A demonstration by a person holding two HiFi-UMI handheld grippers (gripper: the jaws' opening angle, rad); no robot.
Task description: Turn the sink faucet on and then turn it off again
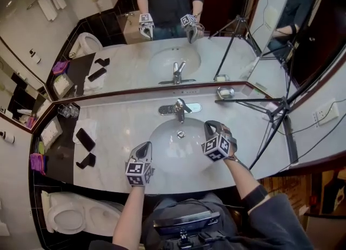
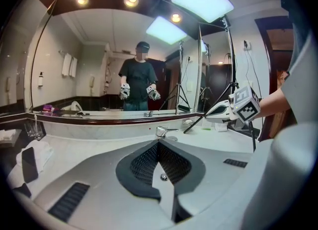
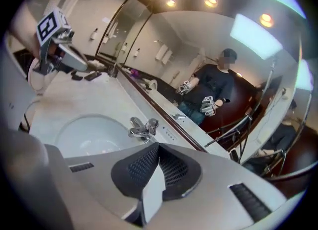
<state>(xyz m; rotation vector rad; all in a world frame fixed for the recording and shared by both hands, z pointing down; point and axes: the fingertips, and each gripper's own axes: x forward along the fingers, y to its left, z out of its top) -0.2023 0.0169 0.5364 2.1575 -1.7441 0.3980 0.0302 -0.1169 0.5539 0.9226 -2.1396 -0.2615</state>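
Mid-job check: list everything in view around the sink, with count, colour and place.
faucet: one, chrome, behind the basin
basin: one, white, set in the counter
counter: one, pale marble, below the mirror
mirror: one, dark-framed, behind the counter
tripod: one, black, right of the basin
toilet: one, white, lower left
left gripper: one, grey, shut and empty, by the basin's left rim
right gripper: one, grey, shut and empty, over the basin's right side

faucet (image 1: 180,109) 1 | sink (image 1: 162,147) 1 | tools 2: left tool (image 1: 144,147), right tool (image 1: 212,129) | toilet (image 1: 67,216) 1 | tripod (image 1: 280,107) 1 | person (image 1: 254,211) 1
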